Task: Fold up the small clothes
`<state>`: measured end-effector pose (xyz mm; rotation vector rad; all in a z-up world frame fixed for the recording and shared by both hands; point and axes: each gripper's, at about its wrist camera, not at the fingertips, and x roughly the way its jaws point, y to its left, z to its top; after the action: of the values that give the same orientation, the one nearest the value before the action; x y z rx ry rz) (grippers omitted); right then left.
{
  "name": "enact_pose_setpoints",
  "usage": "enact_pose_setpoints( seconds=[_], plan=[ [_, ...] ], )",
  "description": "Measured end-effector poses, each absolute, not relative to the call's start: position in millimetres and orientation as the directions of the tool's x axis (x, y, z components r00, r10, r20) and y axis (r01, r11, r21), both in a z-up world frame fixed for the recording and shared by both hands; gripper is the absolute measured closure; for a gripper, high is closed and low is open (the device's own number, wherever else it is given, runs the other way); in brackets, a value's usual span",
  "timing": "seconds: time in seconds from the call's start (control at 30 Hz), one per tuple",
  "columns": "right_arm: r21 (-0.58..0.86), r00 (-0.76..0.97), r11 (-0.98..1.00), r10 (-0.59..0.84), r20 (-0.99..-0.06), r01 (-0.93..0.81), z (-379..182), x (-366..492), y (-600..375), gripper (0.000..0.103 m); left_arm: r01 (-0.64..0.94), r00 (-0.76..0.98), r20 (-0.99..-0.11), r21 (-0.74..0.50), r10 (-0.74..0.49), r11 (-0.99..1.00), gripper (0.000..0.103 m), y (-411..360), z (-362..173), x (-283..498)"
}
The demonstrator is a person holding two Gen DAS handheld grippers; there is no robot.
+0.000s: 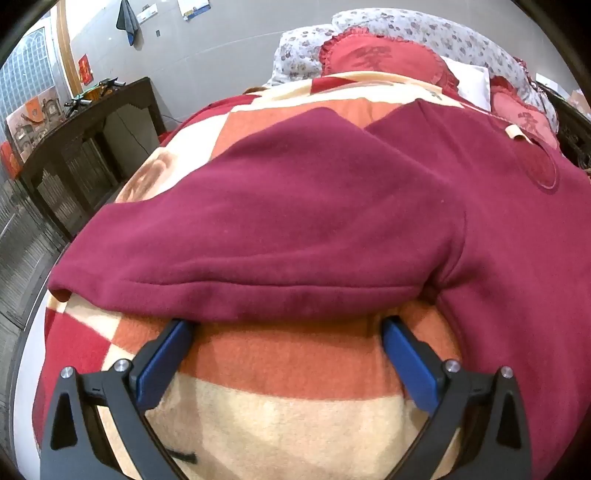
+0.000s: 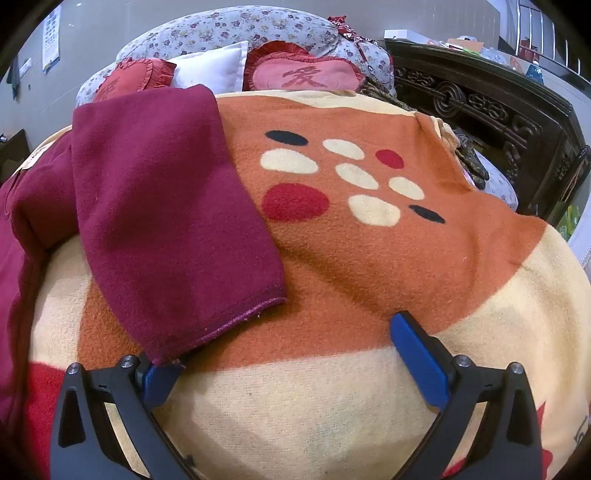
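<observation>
Spread wide, my left gripper [image 1: 288, 328] meets the maroon sweater's [image 1: 332, 206] sleeve edge, gripping nothing; my right gripper [image 2: 291, 343], equally wide, has the cuff [image 2: 221, 321] draped over 1 finger.

- A home bedroom: patterned blanket [image 2: 369, 258] under the jaws.
- Beyond them, heart cushions [image 2: 303, 75], floral bedding [image 2: 236, 27].
- Right: carved dark headboard [image 2: 480, 103].

Grey wall [image 1: 221, 48]; dark carved wooden headboard [image 2: 491, 107]; frosted window [image 1: 26, 74]
</observation>
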<state>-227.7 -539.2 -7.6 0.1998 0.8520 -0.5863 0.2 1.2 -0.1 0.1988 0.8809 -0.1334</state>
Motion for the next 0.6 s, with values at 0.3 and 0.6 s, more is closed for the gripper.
enact_pose_setpoints(
  seconds=[0.3,0.6],
  plan=[
    [-0.064,0.512,0.825,-0.406,-0.757,0.561,-7.5,-227.6,-539.3,0.000,0.197,0.636,-0.772,0.137,-0.020,0.971,0.000,1.0,0.0,0.0],
    [-0.063,0.512,0.825,-0.406,-0.757,0.561,-7.3,-227.8,-539.5,0.000,0.176,0.573,-0.820,0.109,-0.012,0.978,0.000,-3.9,4.8,0.3]
  ],
)
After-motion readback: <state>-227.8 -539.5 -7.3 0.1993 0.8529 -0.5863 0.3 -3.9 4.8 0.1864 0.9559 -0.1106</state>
